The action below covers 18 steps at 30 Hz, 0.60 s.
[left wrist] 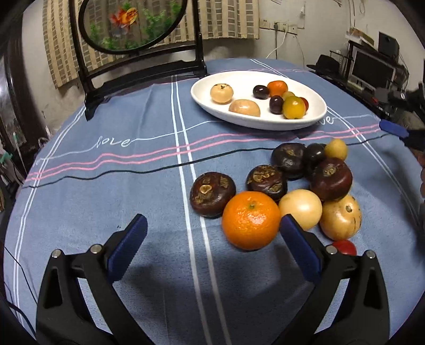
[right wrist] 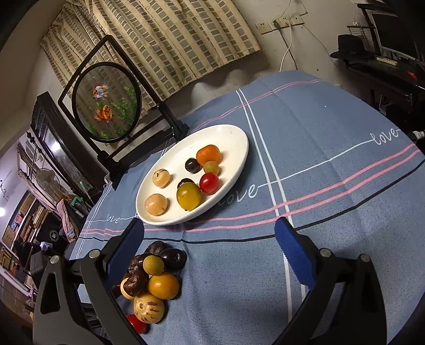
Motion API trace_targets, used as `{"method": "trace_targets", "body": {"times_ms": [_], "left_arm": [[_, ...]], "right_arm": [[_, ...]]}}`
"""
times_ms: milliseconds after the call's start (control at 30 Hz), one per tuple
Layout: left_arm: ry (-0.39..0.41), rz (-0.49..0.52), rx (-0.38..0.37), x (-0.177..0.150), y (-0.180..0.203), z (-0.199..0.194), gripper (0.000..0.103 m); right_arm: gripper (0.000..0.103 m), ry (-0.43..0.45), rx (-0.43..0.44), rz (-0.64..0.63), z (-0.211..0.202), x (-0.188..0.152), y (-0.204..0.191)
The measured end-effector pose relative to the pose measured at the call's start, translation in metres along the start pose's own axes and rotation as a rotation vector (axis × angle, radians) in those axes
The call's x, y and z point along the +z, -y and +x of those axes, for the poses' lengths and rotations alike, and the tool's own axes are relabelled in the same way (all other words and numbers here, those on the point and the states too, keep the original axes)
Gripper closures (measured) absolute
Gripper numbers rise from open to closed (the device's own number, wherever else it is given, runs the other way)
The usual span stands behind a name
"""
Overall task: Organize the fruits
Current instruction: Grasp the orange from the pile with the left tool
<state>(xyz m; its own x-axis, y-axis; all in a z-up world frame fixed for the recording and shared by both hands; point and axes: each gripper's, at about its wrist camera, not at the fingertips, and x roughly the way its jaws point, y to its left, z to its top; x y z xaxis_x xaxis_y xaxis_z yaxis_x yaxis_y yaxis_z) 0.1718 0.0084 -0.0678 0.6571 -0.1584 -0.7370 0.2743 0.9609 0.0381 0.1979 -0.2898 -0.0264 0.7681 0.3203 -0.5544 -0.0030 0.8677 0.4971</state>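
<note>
Fruit sorting partway done: some on the plate, a pile left on the counter.

The white plate [left wrist: 259, 123] in upper centre holds about eight fruits; a dozen or so wait at lower right, the mandarin [left wrist: 251, 220] nearest. Left claw [left wrist: 213, 240] and right claw [right wrist: 209, 249] both gape, empty. A goldfish screen [left wrist: 132, 24] stands behind the plate, clear of the way.

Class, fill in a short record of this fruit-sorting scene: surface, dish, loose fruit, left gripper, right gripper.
surface: blue tablecloth with white and pink stripes
dish: white oval plate holding eight small fruits
loose fruit: pile beside the plate, mandarin nearest
left gripper: open, empty, mandarin just ahead
right gripper: open, empty
</note>
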Motion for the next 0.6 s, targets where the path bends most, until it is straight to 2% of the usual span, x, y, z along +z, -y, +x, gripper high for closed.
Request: {"method": "trace_targets", "body": {"times_ms": [300,500,600], "left_arm": [[0.027,-0.061,0.142,-0.013,-0.039,-0.02,0.002],[0.01,-0.022,0.059,-0.009,-0.026,-0.012,0.002],[0.008,-0.017,0.05,-0.006,-0.021,-0.008,0.002]], "right_arm": [[0.004,0.007,-0.002,-0.006,-0.003,0.0,-0.002],[0.004,-0.002,-0.005,-0.01,0.0,0.0,-0.003],[0.004,-0.004,-0.005,-0.004,0.0,0.0,-0.002]]}}
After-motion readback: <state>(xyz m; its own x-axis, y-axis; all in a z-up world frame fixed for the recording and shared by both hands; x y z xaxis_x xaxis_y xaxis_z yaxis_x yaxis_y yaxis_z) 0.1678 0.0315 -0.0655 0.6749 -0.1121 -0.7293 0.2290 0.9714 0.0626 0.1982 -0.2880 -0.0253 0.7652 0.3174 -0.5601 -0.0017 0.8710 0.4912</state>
